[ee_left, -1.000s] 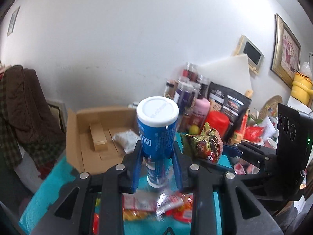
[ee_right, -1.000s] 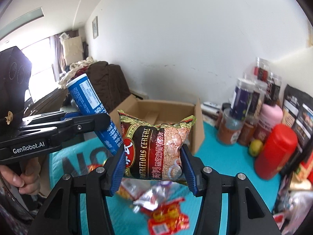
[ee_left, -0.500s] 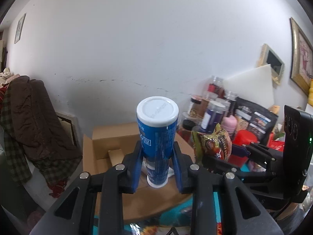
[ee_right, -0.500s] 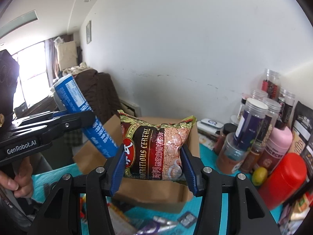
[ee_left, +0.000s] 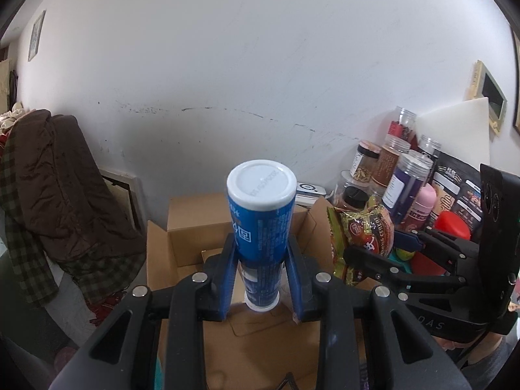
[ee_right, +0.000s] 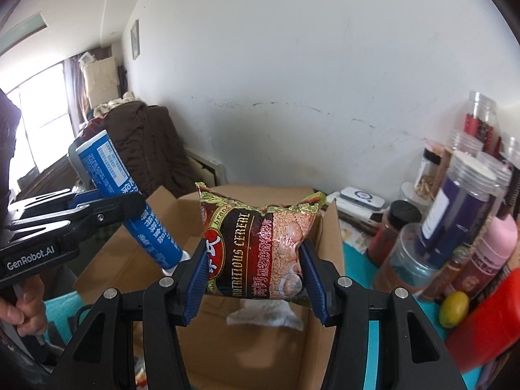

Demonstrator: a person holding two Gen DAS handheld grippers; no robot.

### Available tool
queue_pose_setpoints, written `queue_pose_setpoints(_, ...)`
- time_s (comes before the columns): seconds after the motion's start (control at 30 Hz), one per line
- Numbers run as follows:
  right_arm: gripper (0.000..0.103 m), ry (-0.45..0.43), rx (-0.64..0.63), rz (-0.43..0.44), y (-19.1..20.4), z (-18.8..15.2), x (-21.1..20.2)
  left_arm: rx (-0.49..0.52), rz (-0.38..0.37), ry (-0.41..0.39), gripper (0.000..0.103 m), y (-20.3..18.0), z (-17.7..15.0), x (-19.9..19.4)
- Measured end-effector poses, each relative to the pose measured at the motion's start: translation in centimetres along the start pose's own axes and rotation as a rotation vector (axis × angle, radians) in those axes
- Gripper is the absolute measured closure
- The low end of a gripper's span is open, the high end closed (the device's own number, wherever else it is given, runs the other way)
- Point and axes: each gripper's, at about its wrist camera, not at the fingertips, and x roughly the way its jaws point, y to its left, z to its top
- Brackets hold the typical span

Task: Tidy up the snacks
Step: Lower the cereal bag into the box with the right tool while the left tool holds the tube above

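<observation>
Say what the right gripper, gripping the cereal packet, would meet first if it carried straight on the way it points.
Probably the open brown cardboard box: the right gripper points down into it, toward white crumpled wrapping inside. Depth is unclear.

home living room | brown coat (ee_left: 61,182) draped on furniture | framed picture (ee_right: 135,39) | food jars (ee_right: 455,214)
</observation>
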Motion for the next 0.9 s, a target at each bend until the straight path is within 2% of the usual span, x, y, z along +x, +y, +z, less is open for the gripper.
queue_pose_setpoints(0.33, 0.050, 0.098, 0.016, 0.005, -0.9, 0.6, 4.9, 0.022, 0.053, 0.092, 0.075, 0.6, 0.3, 4.7)
queue_pose_setpoints(0.57, 0.049, 0.234, 0.034, -0.028, -1.9, -0.6, 8.3, 0.047, 0.072, 0.171, 0.075, 0.5, -0.5, 6.9)
queue_pose_setpoints(0.7, 0.048, 0.238, 0.016, -0.045, -1.9, -0.9, 8.4, 0.057, 0.086, 0.183, 0.075, 0.2, -0.8, 7.3)
queue_pose_setpoints(0.73, 0.046, 0.239, 0.010, -0.051, -1.9, -0.9, 8.3, 0.070, 0.091, 0.190, 0.075, 0.0, -0.8, 7.4)
queue_pose_setpoints(0.83, 0.033, 0.225, -0.016, -0.090, -1.7, -0.8, 8.0, 0.097, 0.107, 0.208, 0.075, -0.6, -0.8, 7.4)
queue_pose_setpoints(0.9, 0.030, 0.222, -0.031, -0.109, -1.6, -0.6, 7.7, 0.110, 0.120, 0.231, 0.075, -0.9, -0.8, 7.5)
